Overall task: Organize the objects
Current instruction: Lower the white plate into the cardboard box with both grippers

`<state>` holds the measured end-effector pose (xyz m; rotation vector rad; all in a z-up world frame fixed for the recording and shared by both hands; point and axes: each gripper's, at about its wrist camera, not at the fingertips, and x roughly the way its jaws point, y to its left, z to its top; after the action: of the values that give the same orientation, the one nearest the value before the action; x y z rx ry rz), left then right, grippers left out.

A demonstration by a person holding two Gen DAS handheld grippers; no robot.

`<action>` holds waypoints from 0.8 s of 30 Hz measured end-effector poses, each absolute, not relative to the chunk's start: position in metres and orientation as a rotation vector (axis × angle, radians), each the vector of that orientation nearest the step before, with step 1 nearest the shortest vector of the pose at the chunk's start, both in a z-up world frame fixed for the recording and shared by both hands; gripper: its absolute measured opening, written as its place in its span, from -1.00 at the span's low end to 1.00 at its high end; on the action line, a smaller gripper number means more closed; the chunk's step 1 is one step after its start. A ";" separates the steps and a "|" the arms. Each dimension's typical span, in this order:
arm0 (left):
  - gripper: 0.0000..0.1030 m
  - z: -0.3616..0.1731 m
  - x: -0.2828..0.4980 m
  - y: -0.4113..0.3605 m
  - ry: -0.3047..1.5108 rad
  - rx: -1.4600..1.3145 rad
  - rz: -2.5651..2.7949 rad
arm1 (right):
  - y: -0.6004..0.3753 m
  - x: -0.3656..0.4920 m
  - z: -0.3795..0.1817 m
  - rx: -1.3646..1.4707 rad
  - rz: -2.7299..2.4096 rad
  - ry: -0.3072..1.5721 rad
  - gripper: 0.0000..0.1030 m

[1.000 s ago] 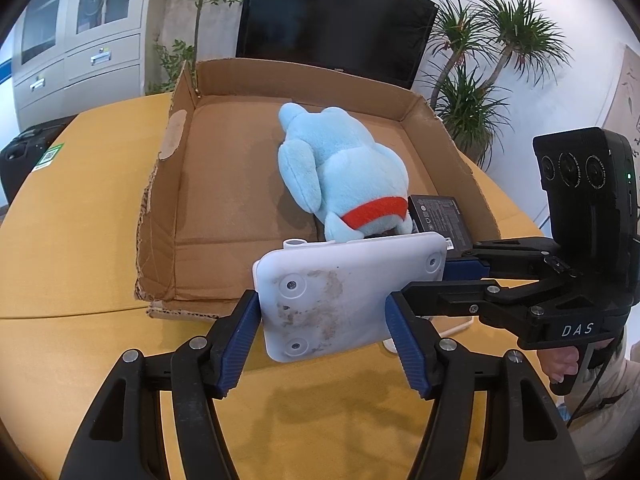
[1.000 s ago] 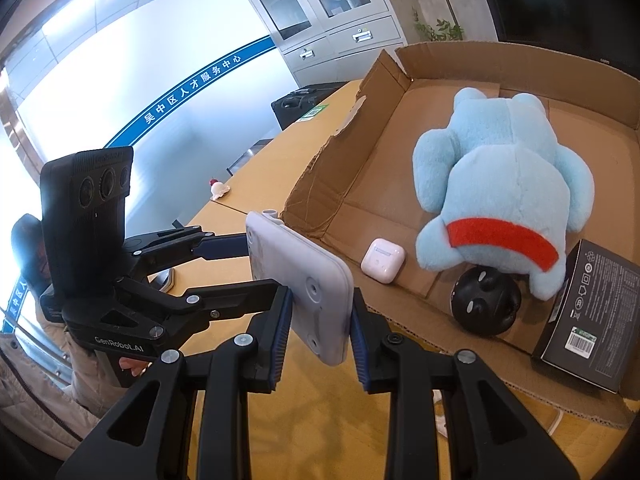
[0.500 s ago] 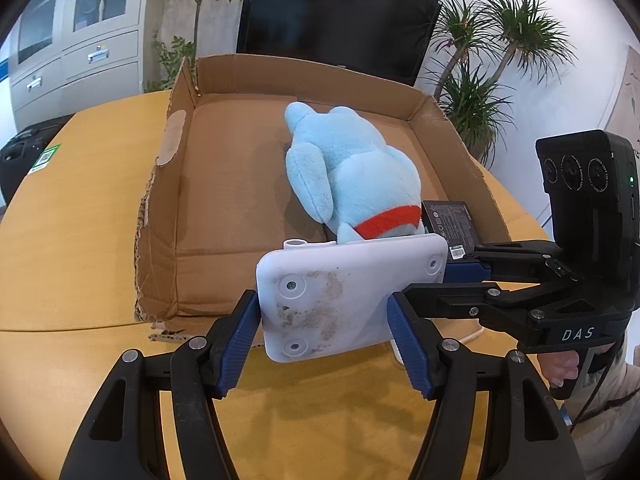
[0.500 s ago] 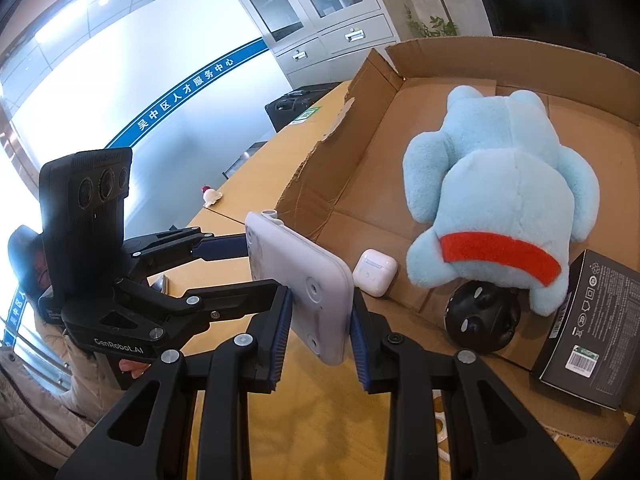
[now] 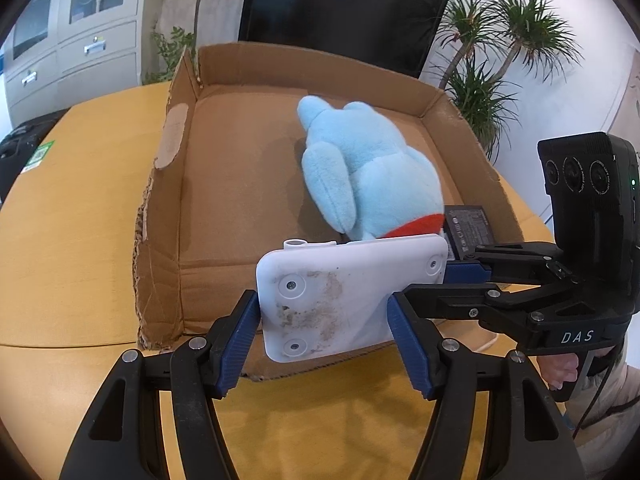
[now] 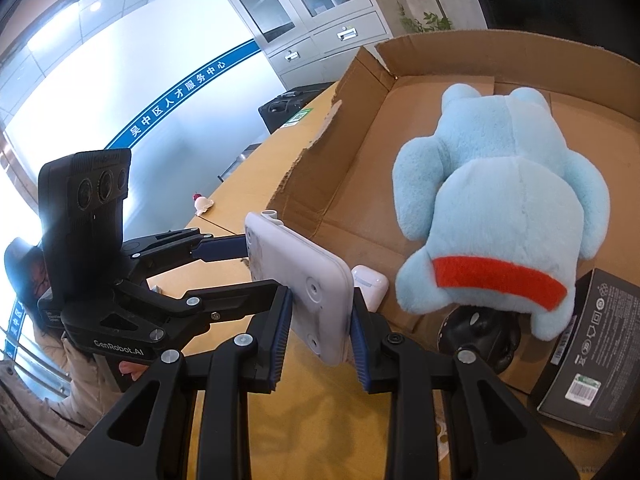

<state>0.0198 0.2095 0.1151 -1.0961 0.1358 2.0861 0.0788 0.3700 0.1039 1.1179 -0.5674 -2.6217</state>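
A white flat plastic device (image 5: 348,296) with screw holes and a smudged underside is held by both grippers above the near edge of an open cardboard box (image 5: 240,168). My left gripper (image 5: 324,336) is shut on its long sides. My right gripper (image 6: 320,324) is shut on its thin faces (image 6: 308,288) and also shows in the left wrist view (image 5: 464,284). In the box lie a light-blue plush toy (image 6: 504,216) with a red collar, a white earbud case (image 6: 370,282), a black ball-shaped object (image 6: 480,336) and a black carton (image 6: 588,356).
The box sits on a yellow wooden table (image 5: 80,216). Behind it are a black monitor (image 5: 340,12), potted plants (image 5: 492,68) and grey cabinets (image 5: 72,44). A white cable (image 5: 486,344) lies on the table by the box's near right corner. A small pale object (image 6: 202,204) lies farther along the table.
Both grippers have carried the white device forward toward the box; its near edge now lies under the device, and the earbud case is partly hidden behind it.
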 end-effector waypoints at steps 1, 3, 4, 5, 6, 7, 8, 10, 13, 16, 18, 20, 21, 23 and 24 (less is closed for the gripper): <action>0.26 0.113 0.017 0.210 0.134 -1.102 2.085 | 0.371 0.076 0.102 1.123 -2.619 -0.575 -0.50; 0.26 0.109 0.013 0.211 0.131 -1.114 2.083 | 0.373 0.072 0.099 1.132 -2.614 -0.587 -0.50; 0.26 0.108 0.011 0.212 0.131 -1.119 2.081 | 0.373 0.071 0.097 1.137 -2.610 -0.590 -0.50; 0.26 0.106 0.009 0.213 0.130 -1.125 2.079 | 0.373 0.069 0.095 1.142 -2.607 -0.592 -0.50; 0.26 0.104 0.007 0.213 0.129 -1.131 2.078 | 0.373 0.067 0.094 1.148 -2.604 -0.594 -0.50; 0.26 0.101 0.004 0.214 0.130 -1.137 2.077 | 0.374 0.066 0.092 1.152 -2.602 -0.597 -0.50; 0.26 0.099 0.003 0.214 0.129 -1.143 2.077 | 0.374 0.064 0.090 1.157 -2.599 -0.601 -0.50; 0.26 0.095 0.000 0.214 0.131 -1.152 2.078 | 0.375 0.062 0.087 1.167 -2.594 -0.607 -0.50; 0.26 0.090 -0.004 0.217 0.147 -1.166 2.085 | 0.374 0.059 0.082 1.188 -2.593 -0.605 -0.50; 0.25 0.085 -0.006 0.217 0.146 -1.177 2.087 | 0.373 0.054 0.079 1.206 -2.593 -0.603 -0.51; 0.25 0.082 -0.008 0.217 0.141 -1.184 2.084 | 0.374 0.053 0.077 1.208 -2.587 -0.609 -0.50; 0.25 0.080 -0.010 0.216 0.138 -1.189 2.083 | 0.374 0.048 0.075 1.214 -2.585 -0.606 -0.50; 0.25 0.080 -0.011 0.216 0.136 -1.191 2.082 | 0.374 0.048 0.074 1.216 -2.585 -0.605 -0.50; 0.25 0.077 -0.013 0.216 0.132 -1.195 2.082 | 0.373 0.049 0.074 1.219 -2.587 -0.602 -0.50; 0.25 0.075 -0.014 0.215 0.129 -1.199 2.082 | 0.372 0.048 0.073 1.220 -2.589 -0.601 -0.50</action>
<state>-0.0140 0.2152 0.0753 -1.1986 0.1287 2.0825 0.0483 0.3723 0.0733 1.2202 -0.6011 -2.5889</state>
